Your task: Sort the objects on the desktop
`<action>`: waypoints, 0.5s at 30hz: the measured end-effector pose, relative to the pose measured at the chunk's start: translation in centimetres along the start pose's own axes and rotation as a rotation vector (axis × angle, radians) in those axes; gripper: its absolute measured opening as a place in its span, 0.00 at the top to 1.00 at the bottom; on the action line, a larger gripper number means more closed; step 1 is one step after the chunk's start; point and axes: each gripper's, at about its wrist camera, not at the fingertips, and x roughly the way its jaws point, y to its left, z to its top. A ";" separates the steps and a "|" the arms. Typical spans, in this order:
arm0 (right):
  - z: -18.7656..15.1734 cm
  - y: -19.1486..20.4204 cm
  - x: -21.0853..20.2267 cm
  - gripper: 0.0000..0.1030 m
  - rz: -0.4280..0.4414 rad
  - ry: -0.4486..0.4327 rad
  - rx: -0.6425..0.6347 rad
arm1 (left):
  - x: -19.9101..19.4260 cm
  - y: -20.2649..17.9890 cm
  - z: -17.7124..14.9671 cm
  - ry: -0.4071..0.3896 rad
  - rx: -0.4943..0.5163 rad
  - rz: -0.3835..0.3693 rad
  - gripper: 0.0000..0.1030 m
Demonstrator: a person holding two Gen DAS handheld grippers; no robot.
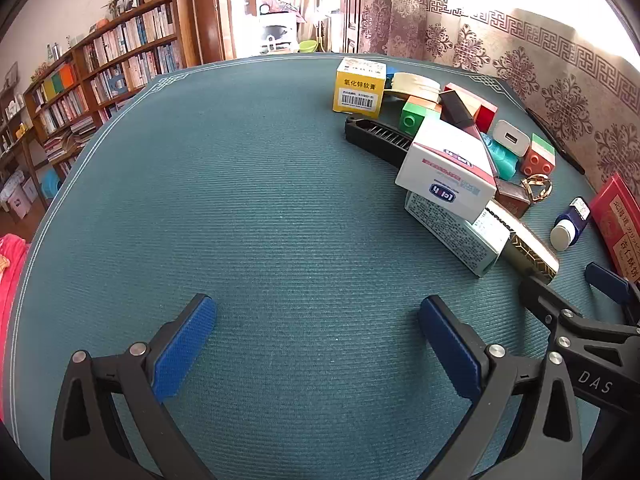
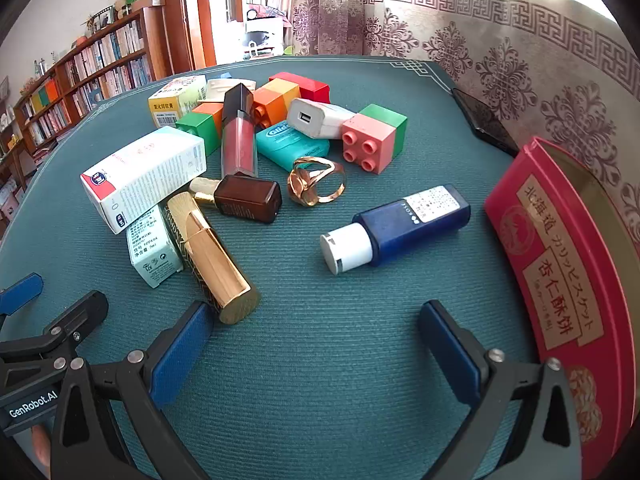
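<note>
From the left wrist view, the left gripper hangs over bare teal table mat, its blue pads spread wide with nothing between them. The clutter lies well off to its right: a yellow box at the far edge, a black comb beside it, and a white carton tilted on top of a pale green carton. A gold lipstick tube lies just beyond those, and the right gripper's black frame enters at the lower right. From the right wrist view, the right gripper is likewise released, jaws fully apart and empty, above open mat. The gold lipstick tube lies close to its left finger; whether they touch cannot be told. A blue bottle with a white cap lies on its side ahead, apart from the pile. Behind it sit a gold ring, a brown bottle, a red lip gloss, a teal floss case, a white charger and a pink-and-green block. A red tin stands open at the right edge.
</note>
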 end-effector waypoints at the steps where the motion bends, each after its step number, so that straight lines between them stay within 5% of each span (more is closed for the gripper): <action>1: 0.0 0.0 0.0 0.00 0.000 0.000 0.000 | 0.0 0.0 0.0 0.000 0.000 -0.001 0.00; 15: 0.0 0.0 0.0 0.00 0.000 0.000 0.000 | -0.2 0.0 -0.3 0.000 0.005 -0.004 0.00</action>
